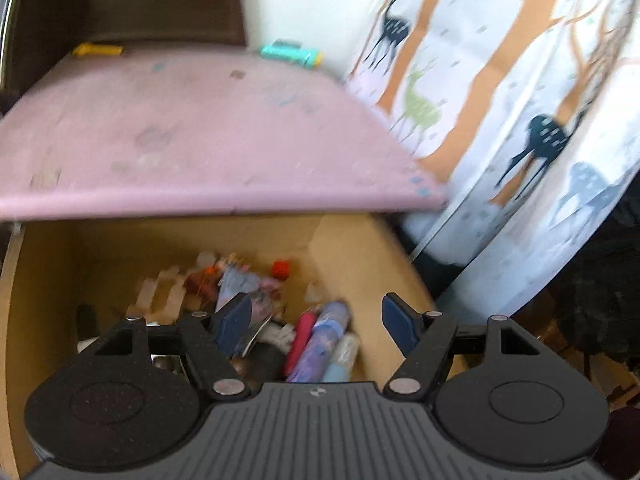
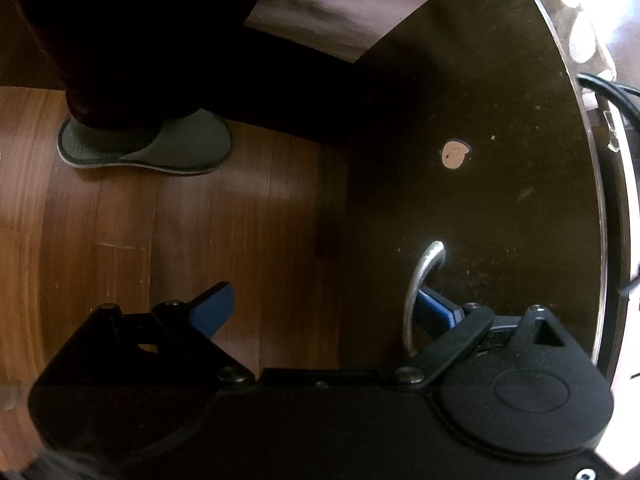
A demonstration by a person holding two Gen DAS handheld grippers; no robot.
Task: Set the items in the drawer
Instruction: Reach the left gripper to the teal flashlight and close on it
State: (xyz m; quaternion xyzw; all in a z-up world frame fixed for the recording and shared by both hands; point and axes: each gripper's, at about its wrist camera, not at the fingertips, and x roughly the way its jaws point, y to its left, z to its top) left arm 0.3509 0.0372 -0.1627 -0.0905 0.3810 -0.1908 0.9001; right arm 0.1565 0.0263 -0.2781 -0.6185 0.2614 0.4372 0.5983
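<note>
In the left wrist view an open wooden drawer [image 1: 360, 256] lies under a pink desk top [image 1: 192, 132]. It holds several small items: a pink tube [image 1: 301, 336], a purple patterned tube [image 1: 324, 340], a pale blue tube [image 1: 340, 356], a red cube [image 1: 281, 269] and white pieces [image 1: 160, 296]. My left gripper [image 1: 316, 320] is open and empty, just above the drawer's contents. In the right wrist view my right gripper [image 2: 324, 308] is open; its right finger [image 2: 436, 308] is hooked behind a curved metal handle [image 2: 420, 284] on the dark drawer front [image 2: 480, 160].
A teal item [image 1: 290, 53] and a yellow item [image 1: 98, 49] lie at the desk's far edge. A deer-print curtain [image 1: 500, 100] hangs to the right. A grey slipper [image 2: 148, 144] stands on the wood floor [image 2: 160, 220]. A heart sticker [image 2: 454, 154] is on the drawer front.
</note>
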